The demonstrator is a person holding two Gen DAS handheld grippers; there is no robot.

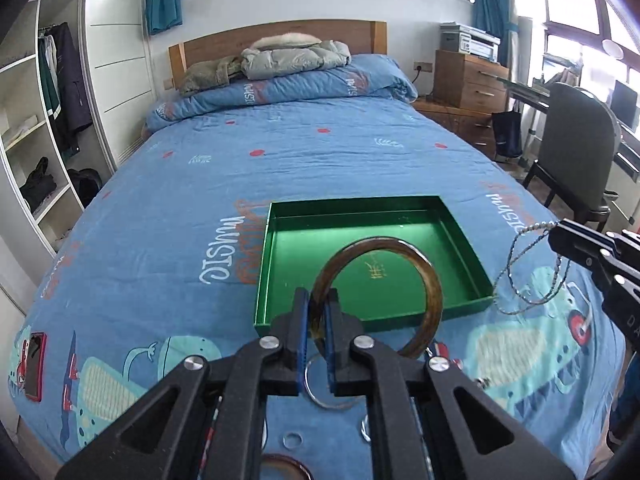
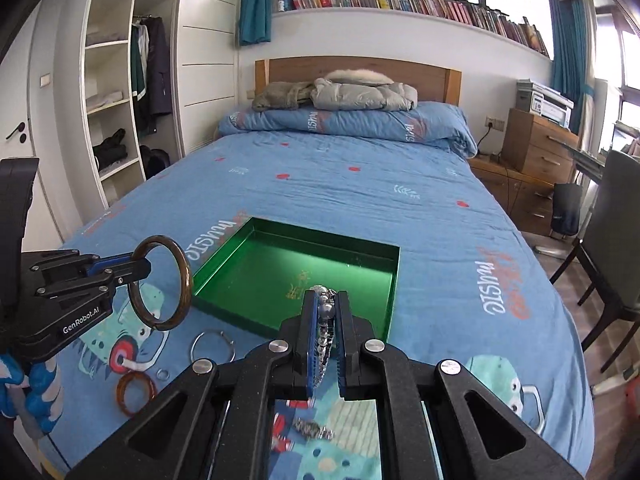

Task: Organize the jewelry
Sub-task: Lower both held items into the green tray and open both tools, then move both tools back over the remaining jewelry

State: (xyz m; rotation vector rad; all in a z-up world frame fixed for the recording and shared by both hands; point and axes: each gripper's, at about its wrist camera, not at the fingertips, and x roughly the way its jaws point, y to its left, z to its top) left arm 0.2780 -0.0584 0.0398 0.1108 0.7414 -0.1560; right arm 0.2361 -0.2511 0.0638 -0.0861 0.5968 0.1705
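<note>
1. The left gripper is clamped on a brown bangle, held above the blue bedspread.
2. The right gripper is clamped on a silver beaded chain.
3. An open green tray lies on the bed, just beyond both.
4. An amber bangle and a thin silver hoop lie on the bedspread.

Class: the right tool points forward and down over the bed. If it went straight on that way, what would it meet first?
Probably the green tray: the right tool, shut on a beaded chain, aims at its open inside. Depth is uncertain.
</note>
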